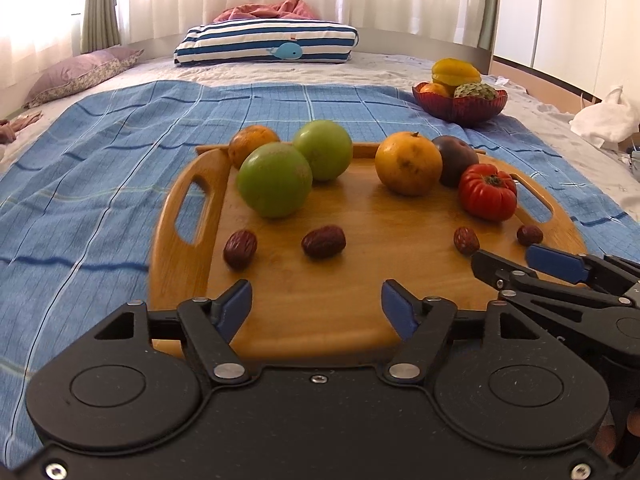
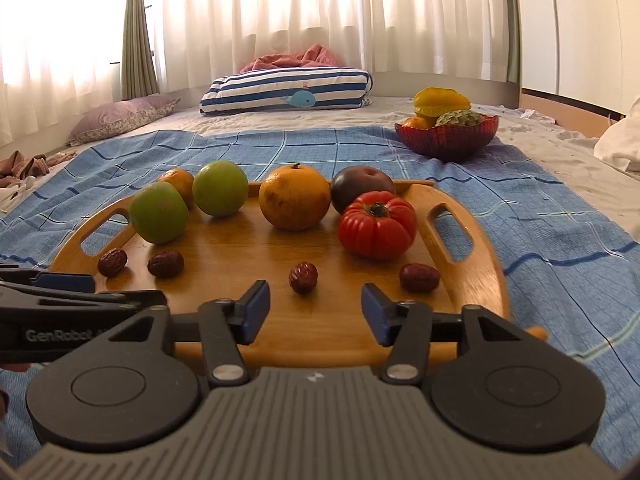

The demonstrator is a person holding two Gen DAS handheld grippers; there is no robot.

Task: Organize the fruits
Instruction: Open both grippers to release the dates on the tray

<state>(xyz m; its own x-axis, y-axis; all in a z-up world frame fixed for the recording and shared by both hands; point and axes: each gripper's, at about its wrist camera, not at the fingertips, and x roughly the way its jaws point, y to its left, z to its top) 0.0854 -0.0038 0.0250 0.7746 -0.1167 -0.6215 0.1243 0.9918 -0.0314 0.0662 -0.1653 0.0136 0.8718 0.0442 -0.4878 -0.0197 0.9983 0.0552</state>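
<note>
Bed [image 1: 380, 68] fills the room, curtained window behind; serves as the work surface. Blue checked cloth [image 1: 100, 152] is spread over it, likely to protect the bedding and give the fruit a flat base.

Striped pillow [image 1: 268, 44] lies at the far end, clear of the work.

Wooden tray [image 1: 320, 288] with cut-out handles sits in the middle of the cloth, near edge just below both grippers. It looks like the sorting station.

Red bowl [image 2: 446, 138] stands well beyond the tray, to the far right, already holding a yellow star fruit [image 2: 440, 102] and other pieces. Probably the stock or the destination; cannot tell which.

On the tray, back row: two green apples [image 1: 276, 184], one in front of the other, with a small orange [image 1: 250, 144] behind them. A larger orange [image 2: 294, 196] sits mid-tray, a dark plum [image 2: 360, 186] and a red tomato [image 2: 376, 224] to its right. Like seems grouped with like.

Front row: four dried dates [image 1: 323, 241], spaced apart, nearest the grippers.

Left gripper [image 1: 316, 304]: jaws spread, nothing between them, over the tray's near edge. Right gripper [image 2: 314, 306]: jaws likewise released and empty, with one date [image 2: 303, 277] just ahead of the gap. The small fruit looks next in line.
</note>
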